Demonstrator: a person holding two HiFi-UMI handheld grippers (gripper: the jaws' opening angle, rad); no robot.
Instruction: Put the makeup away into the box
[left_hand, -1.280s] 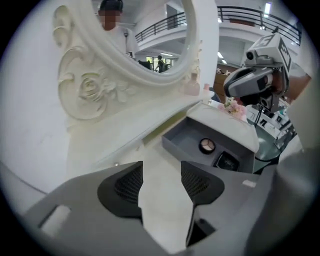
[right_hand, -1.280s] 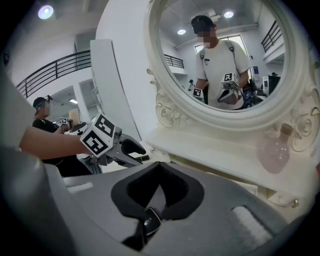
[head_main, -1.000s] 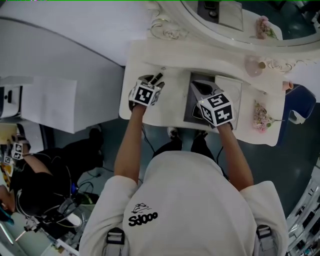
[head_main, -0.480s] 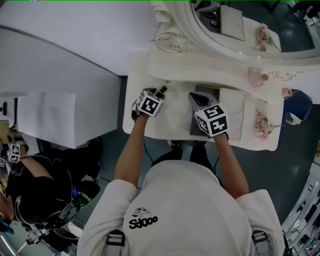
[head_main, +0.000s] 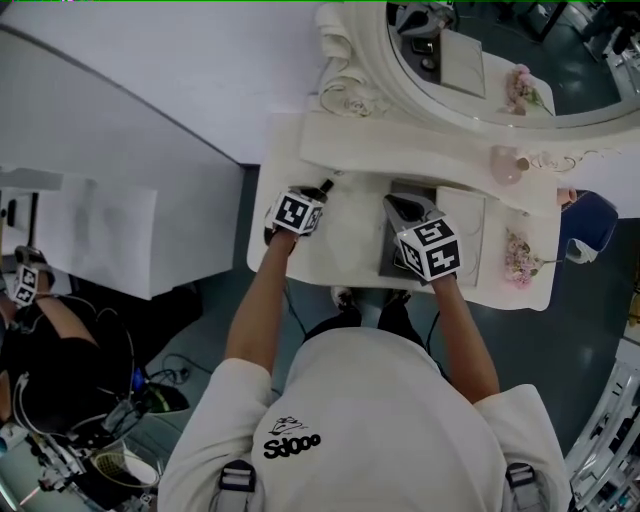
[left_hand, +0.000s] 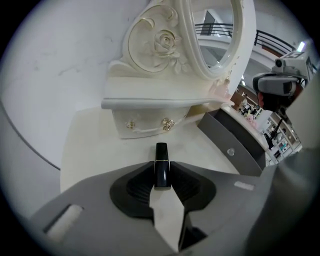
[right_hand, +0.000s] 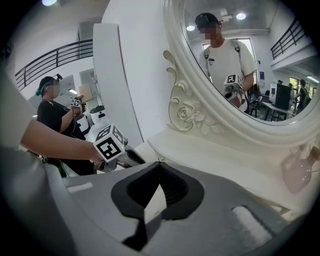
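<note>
A black lipstick (left_hand: 161, 167) with a thin gold band lies on the cream dressing table (left_hand: 95, 150). It points towards the small drawer unit under the mirror. My left gripper (left_hand: 162, 161) is tilted down over it, and its jaws are closing with the lipstick between them and the pads against its sides. From the head view, the left gripper (head_main: 316, 192) is at the table's left part. The grey box (head_main: 392, 250) stands mid-table, and in the left gripper view the box (left_hand: 235, 142) is to the right. My right gripper (head_main: 398, 206) hovers over the box, shut and empty (right_hand: 160, 165).
An ornate oval mirror (head_main: 500, 70) and its shelf with a small drawer unit (left_hand: 145, 122) back the table. A pink vase (head_main: 507, 163) and pink flowers (head_main: 520, 255) sit at the right. Another person (head_main: 40, 330) with grippers stands left of the table.
My left gripper has sunk a little towards the table round the lipstick. The right gripper has stayed over the box. The head camera has shifted slightly.
</note>
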